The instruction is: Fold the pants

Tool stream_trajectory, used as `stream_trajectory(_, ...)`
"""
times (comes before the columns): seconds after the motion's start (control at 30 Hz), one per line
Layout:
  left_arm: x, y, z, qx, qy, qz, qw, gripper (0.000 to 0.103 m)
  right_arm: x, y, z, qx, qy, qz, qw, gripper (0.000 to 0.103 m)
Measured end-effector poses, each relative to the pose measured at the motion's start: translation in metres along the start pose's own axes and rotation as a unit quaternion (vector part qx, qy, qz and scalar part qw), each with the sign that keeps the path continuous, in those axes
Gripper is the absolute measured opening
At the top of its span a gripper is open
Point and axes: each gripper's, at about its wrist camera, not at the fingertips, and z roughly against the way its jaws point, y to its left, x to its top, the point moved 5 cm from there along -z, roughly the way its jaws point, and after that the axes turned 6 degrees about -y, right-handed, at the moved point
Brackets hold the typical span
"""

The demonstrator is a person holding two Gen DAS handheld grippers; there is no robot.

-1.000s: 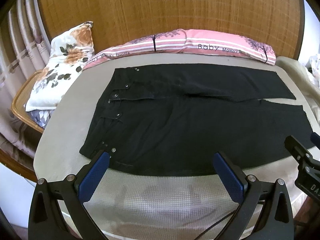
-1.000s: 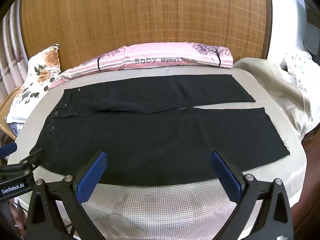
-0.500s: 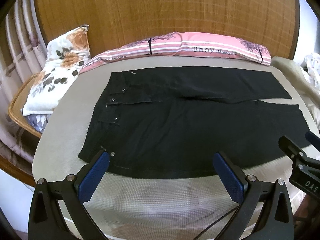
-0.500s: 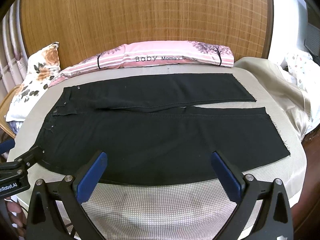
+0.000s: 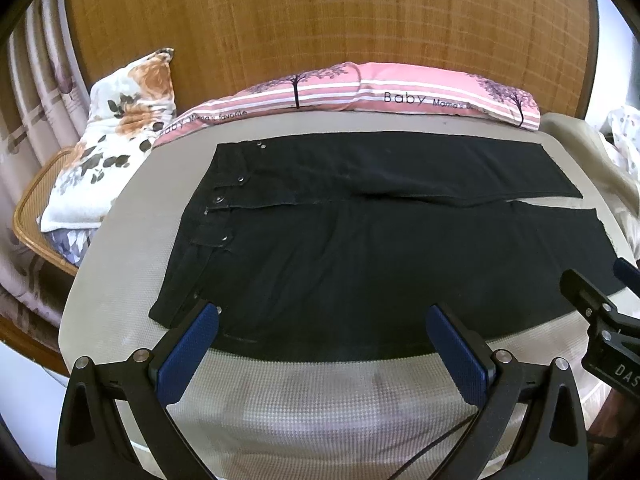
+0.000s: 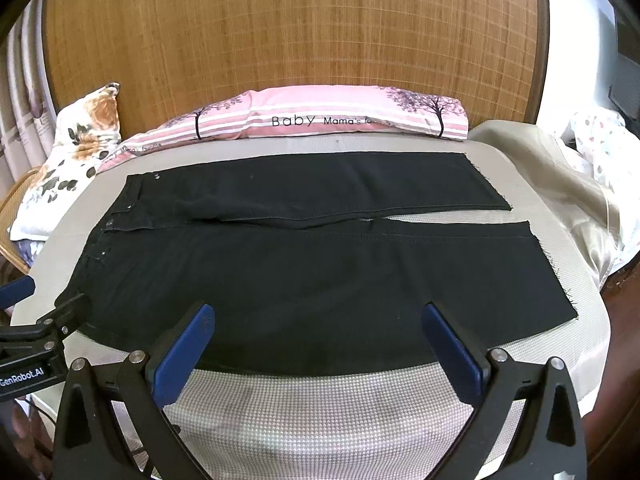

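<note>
Black pants lie flat on a grey padded table, waistband to the left, both legs side by side running right. My left gripper hovers open over the near edge of the pants, close to the waistband corner, holding nothing. My right gripper is open too, above the near leg's front edge, empty. Each gripper shows at the edge of the other's view: the right one and the left one.
A pink striped pillow lies along the table's far edge, before a woven wood panel. A floral pillow rests on a wicker chair at left. Beige cloth is heaped at the right. The grey table cover shows bare near me.
Both grippers have drifted slightly; the views shifted a little and the pants sit a touch lower in frame. Jaws stay open and the pants lie unmoved.
</note>
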Motion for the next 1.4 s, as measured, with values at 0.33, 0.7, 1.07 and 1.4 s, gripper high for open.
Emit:
stream_trajectory(0.33, 0.002, -0.004, -0.002, -0.006, -0.007, 0.004, 1.0000, 0.103, 0.005, -0.008, -0.002, -0.004, 0.001, -0.009, 1.000, 0.102)
stream_trajectory(0.7, 0.005, 0.000, 0.002, -0.002, -0.021, 0.025, 0.9995, 0.103, 0.005, -0.009, -0.002, -0.007, 0.001, -0.012, 1.000, 0.102)
stream_trajectory(1.07, 0.005, 0.000, 0.001, -0.003, -0.020, 0.022, 0.9996, 0.103, 0.005, -0.011, -0.003, -0.006, 0.001, -0.012, 1.000, 0.102)
stream_trajectory(1.4, 0.003, -0.003, -0.006, 0.010, -0.007, 0.010, 0.9999, 0.103, 0.005, -0.011, -0.003, -0.006, 0.002, -0.013, 1.000, 0.102)
